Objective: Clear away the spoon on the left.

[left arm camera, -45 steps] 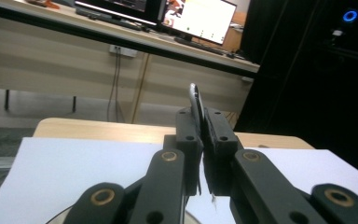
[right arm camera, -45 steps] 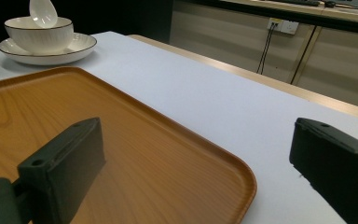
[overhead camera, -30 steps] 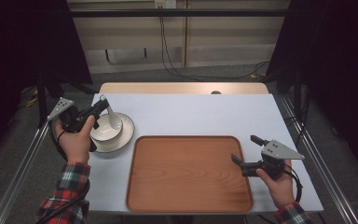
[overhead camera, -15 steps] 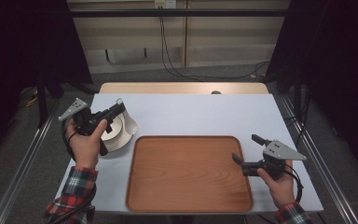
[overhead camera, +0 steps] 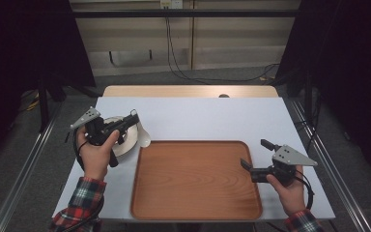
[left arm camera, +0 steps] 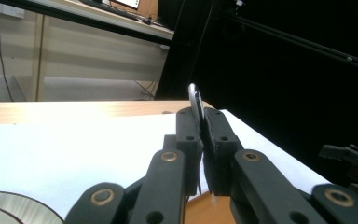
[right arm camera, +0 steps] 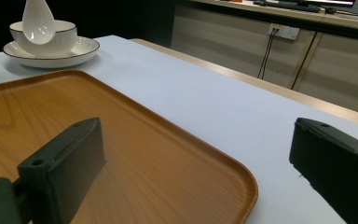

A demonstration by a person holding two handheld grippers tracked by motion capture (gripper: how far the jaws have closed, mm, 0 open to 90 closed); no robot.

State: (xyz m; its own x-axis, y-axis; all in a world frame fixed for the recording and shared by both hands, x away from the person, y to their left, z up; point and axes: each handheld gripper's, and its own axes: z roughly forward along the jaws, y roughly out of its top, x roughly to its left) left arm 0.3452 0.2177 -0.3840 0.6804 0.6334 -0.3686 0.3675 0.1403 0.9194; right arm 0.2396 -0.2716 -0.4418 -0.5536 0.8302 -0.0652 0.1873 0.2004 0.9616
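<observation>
My left gripper [overhead camera: 133,118] is shut on the handle of a white spoon [overhead camera: 144,137], held above the right side of a white bowl [overhead camera: 127,137] that sits on a white plate [overhead camera: 121,152]. In the left gripper view the spoon's thin handle [left arm camera: 196,99] sticks up between the closed jaws of the left gripper [left arm camera: 198,122]. A wooden tray [overhead camera: 195,180] lies in the middle of the table. My right gripper [overhead camera: 247,166] stands open over the tray's right edge, with nothing between its jaws. In the right gripper view, the spoon [right arm camera: 37,22] hangs in front of the bowl [right arm camera: 58,33].
The white table [overhead camera: 207,116] has bare room behind the tray and to its right. A wooden strip [overhead camera: 188,91] runs along the far edge. Metal rails [overhead camera: 26,164] flank the table. Cables [overhead camera: 174,53] hang behind it.
My left gripper has lifted the spoon from the bowl and carried it to the right, toward the tray. The right gripper has stayed in place.
</observation>
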